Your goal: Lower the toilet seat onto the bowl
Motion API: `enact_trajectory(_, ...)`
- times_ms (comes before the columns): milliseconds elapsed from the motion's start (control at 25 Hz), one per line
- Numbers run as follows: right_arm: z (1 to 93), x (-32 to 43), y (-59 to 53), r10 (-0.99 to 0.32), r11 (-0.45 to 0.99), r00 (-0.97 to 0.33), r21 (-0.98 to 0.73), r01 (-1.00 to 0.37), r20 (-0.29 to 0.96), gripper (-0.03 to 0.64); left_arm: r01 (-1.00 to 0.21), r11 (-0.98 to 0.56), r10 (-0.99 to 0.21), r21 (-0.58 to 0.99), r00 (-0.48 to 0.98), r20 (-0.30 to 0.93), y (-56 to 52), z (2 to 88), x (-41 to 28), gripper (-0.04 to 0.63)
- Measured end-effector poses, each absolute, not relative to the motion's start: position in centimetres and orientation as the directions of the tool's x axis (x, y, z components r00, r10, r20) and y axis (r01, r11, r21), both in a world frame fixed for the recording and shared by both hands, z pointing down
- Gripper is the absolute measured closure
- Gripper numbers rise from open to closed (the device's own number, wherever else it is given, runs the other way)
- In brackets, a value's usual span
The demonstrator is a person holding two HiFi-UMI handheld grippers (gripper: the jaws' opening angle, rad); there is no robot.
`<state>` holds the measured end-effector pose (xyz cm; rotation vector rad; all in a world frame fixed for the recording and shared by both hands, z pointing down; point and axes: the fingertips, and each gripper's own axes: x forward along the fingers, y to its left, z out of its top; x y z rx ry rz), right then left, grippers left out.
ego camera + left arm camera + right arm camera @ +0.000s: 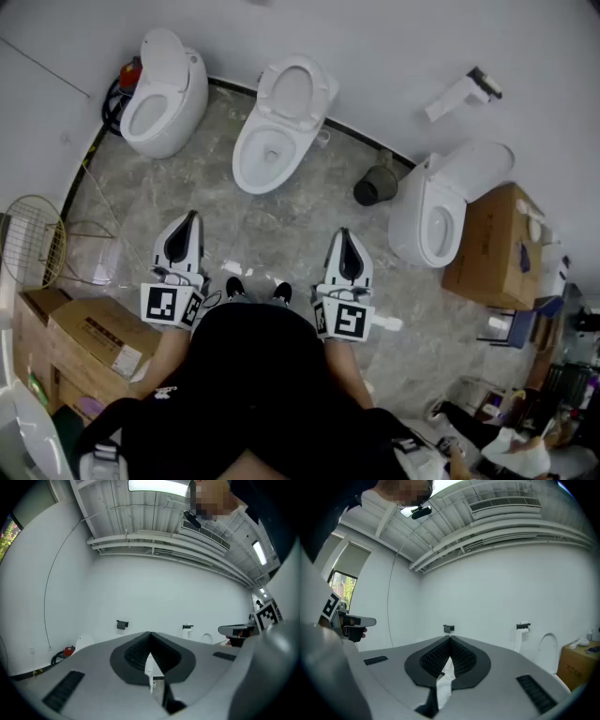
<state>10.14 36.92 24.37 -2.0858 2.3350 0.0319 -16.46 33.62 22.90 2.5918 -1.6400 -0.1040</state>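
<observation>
1. Three white toilets line the wall in the head view: a left toilet [164, 94], a middle toilet [279, 127] and a right toilet [441, 211], each with its lid up.
2. The toilet seat [293, 92] of the middle toilet stands raised toward the wall, above its open bowl [265, 157], straight ahead of the person.
3. Two grippers are held level and well short of that bowl. The left gripper [194, 216] and the right gripper [344, 232] both have their jaws pressed together with nothing between them.
4. Grey marbled floor [281, 234] lies between the grippers and the middle toilet.
5. A dark round bin [375, 186] sits between the middle and right toilets, and a paper holder [478, 84] hangs on the wall above.
6. A cardboard carton [492, 246] flanks the right toilet. More cartons [89, 336] and a wire basket [33, 239] stand at left, and a red object [129, 73] sits behind the left toilet.
7. The label on the left cartons is too small to read.
</observation>
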Motion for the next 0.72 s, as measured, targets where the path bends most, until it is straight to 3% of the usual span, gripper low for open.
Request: enact_trajectory(720, 24.85, 10.89, 36.54, -0.996, 0.091, -0.091, 0.013, -0.996, -0.014, 0.597, -0.893, -0.441, -0.897, 0.095, 0.441, -0.019, 33.57, 23.1, -15.49, 0.591)
